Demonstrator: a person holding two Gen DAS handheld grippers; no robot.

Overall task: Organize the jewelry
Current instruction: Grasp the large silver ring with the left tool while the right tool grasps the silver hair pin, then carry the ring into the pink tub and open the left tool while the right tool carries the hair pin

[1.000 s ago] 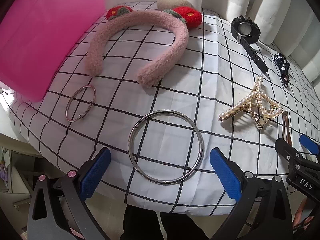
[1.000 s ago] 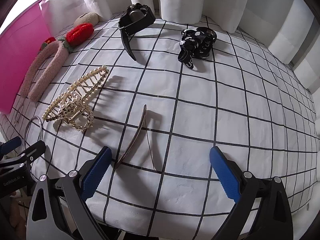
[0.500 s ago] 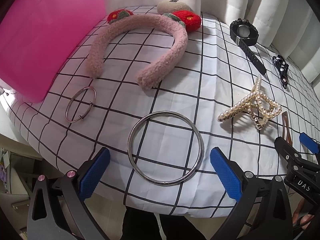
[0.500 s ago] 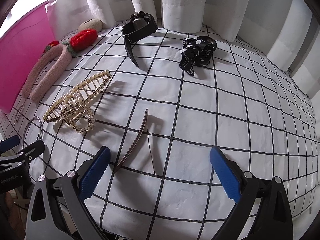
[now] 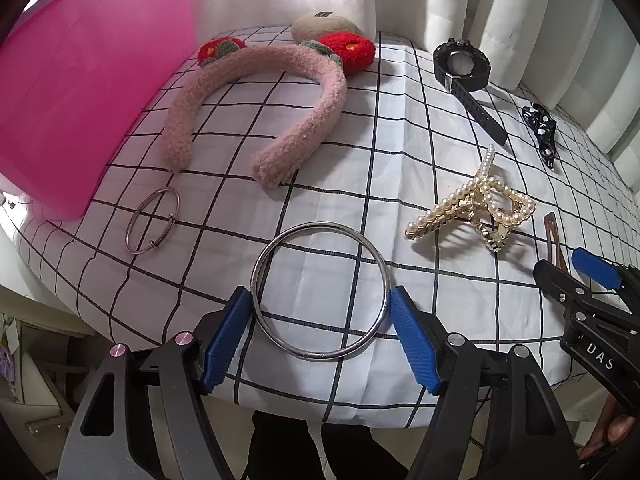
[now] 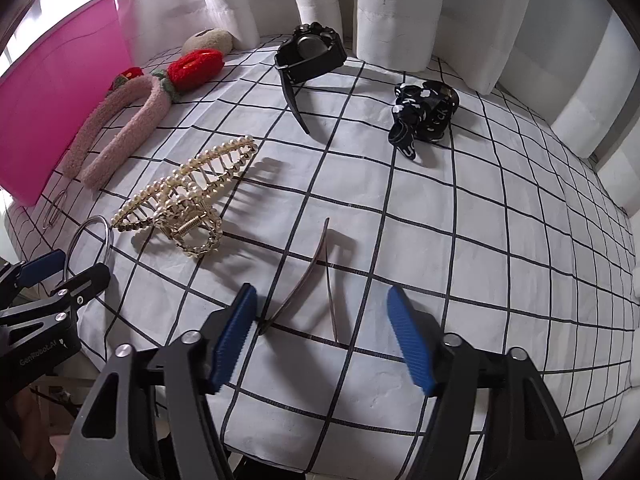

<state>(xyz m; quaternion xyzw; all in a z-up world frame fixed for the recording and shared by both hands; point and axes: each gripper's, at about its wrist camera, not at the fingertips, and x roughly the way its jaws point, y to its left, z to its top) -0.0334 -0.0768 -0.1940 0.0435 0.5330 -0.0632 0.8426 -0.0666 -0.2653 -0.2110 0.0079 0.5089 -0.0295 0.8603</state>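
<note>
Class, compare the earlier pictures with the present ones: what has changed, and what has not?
Both grippers' jaws have just been closing. The left gripper now has its pads against the large silver bangle; the right gripper has narrowed around the brown hair clip, one pad touching it. Headband, pearl claw clip and watch stayed put.

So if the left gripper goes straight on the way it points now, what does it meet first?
Most likely the large silver bangle. The left gripper has just been closing, its blue pads at the bangle's two sides. Under the ring lies only the checked cloth; depth is hard to judge.
</note>
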